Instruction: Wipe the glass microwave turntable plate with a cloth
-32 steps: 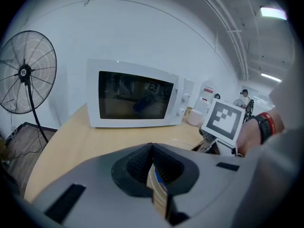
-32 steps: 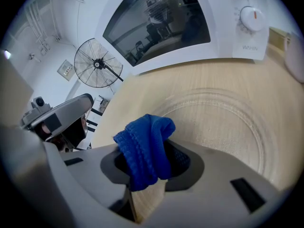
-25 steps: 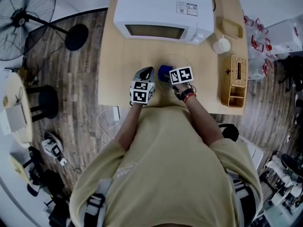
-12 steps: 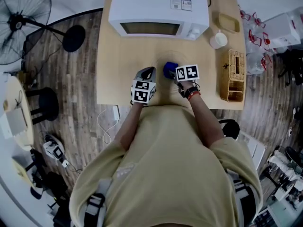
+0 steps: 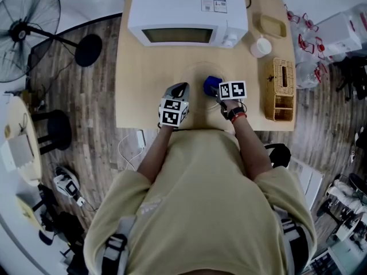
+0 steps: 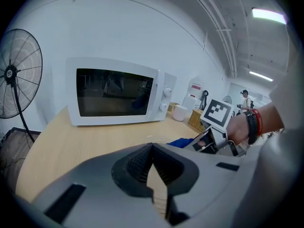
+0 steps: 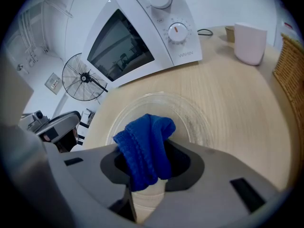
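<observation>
**Cloth clamped over the glass plate, wipe under way**

Closest in, right gripper (image 7: pixel 146 175) shut tight on a bunched blue cloth (image 7: pixel 145 144), held over the glass plate (image 7: pixel 192 120) with the wad sticking up out of the jaws. Cannot tell whether cloth meets glass or hangs just above. Beside it, left gripper (image 6: pixel 152 147) with jaws together and nothing between, set by the plate's left rim; touching or just short, hard to say. Plate flat on the wooden table (image 5: pixel 137 96), out of the microwave (image 5: pixel 188 13) and just in front of its door, with the 2 grippers at its near side. Further back to the right, a pale cup (image 5: pixel 261 47) and a wicker basket (image 5: pixel 278 90), well apart from the work. Off on the floor to the left, a fan (image 5: pixel 26 22).

Judged as the wiping step proper, somewhere mid-pass; no telling how much glass is already clean. Next calls for pressing the cloth down flat and sweeping round toward the far rim. Worth bracing the left gripper against the edge to stop the plate sliding or spinning. Light pressure only: smooth glass on smooth wood, likely to skate.
</observation>
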The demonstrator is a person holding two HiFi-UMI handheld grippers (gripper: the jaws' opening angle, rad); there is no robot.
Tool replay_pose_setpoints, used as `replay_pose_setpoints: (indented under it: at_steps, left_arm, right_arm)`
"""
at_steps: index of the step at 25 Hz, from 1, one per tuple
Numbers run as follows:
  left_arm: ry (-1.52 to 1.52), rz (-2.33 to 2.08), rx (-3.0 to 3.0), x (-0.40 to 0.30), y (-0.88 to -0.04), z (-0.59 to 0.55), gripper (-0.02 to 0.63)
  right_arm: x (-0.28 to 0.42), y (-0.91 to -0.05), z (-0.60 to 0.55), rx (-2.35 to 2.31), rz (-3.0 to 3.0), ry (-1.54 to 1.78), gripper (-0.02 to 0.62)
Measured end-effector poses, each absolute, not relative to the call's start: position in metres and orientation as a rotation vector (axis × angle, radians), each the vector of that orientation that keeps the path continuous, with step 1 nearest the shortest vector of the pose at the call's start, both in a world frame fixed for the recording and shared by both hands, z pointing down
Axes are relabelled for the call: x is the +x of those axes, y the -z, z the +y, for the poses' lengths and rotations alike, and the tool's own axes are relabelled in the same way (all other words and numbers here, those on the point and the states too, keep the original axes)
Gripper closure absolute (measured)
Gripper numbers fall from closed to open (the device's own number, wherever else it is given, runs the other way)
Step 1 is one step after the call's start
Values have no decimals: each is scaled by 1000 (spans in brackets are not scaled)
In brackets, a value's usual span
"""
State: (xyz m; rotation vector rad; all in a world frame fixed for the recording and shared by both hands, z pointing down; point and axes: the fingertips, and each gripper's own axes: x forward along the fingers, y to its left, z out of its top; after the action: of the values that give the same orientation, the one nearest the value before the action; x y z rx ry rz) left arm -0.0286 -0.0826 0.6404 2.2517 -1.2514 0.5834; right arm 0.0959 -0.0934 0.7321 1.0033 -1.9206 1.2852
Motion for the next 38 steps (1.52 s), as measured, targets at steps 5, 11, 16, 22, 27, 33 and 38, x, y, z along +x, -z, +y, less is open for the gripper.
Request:
replay_pose_setpoints:
  at_steps: [5, 11, 16, 22, 27, 33, 38]
  left_arm:
    - [-592, -1214, 2281, -16, -641, -82, 588]
    - [-602, -1191, 2293, -10, -640, -80, 588]
    - [-606, -1186, 2291, -10, -641, -77, 588]
    - [-606, -1193, 2284, -13, -641, -73, 588]
    - [-597, -1220, 2264, -21, -642, -70, 588]
    - [-577, -1289, 2212, -45, -643, -67, 588]
    - [-565, -1336, 2174, -61, -643, -60, 588]
  right_arm:
    - [114, -731, -93, 1030, -1913, -1286, 454]
    - [137, -732, -89, 1074, -1889, -1306, 453]
    - [161, -730, -84, 1116, -1834, -1239, 446]
    - [176, -727, -80, 1155, -1790, -1126, 446]
    - [175, -727, -79, 1172, -1776, -1131, 451]
    - [125, -712, -72, 1051, -1896, -1175, 454]
    - [67, -704, -65, 921, -2004, -1198, 451]
